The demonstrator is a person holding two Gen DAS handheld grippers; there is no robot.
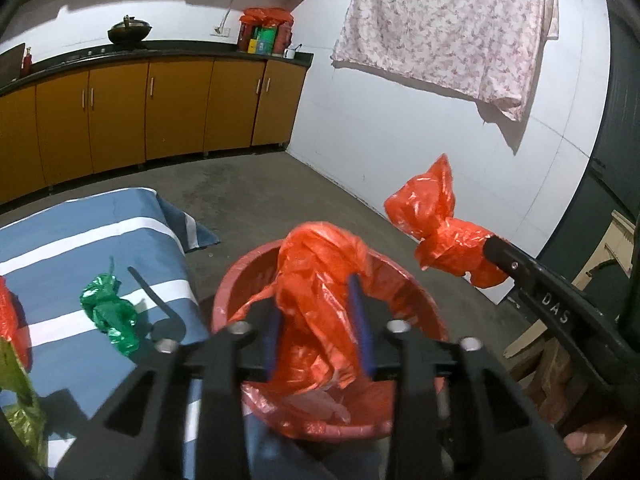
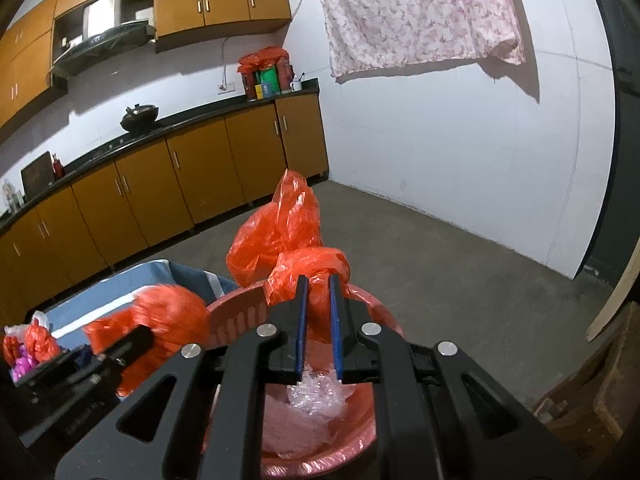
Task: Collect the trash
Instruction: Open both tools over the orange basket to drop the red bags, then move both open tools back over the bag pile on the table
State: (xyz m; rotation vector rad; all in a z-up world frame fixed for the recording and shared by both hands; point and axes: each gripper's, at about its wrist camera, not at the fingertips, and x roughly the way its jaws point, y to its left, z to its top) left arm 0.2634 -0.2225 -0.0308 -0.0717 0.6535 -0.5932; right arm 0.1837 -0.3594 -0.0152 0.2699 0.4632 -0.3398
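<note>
L gripper (image 1: 320, 320): jaws pinching a crumpled orange plastic bag (image 1: 320, 280), held right over the red trash bin (image 1: 420, 308). Bin is lined w/ an orange liner (image 1: 320, 420), clear plastic wrap (image 2: 316, 396) inside.

R gripper (image 2: 318, 320): jaws pinching a 2nd orange bag (image 2: 280, 236) at its knotted neck, also above the bin; in L wrist view that bag sits at 3 o'clock of the bin, off to the side of the rim.

Green foil wad (image 1: 110, 312) lies on the blue/white striped bench cloth (image 1: 80, 236), at 9 o'clock of the bin, well apart from both grippers. More orange and pink wads (image 2: 28, 352) at far L edge of bench in R wrist view.

Bkgd: yellow-brown cabinets (image 1: 160, 112), wok (image 1: 129, 32) on the counter, floral sheet (image 1: 448, 28) hung on the wall.
</note>
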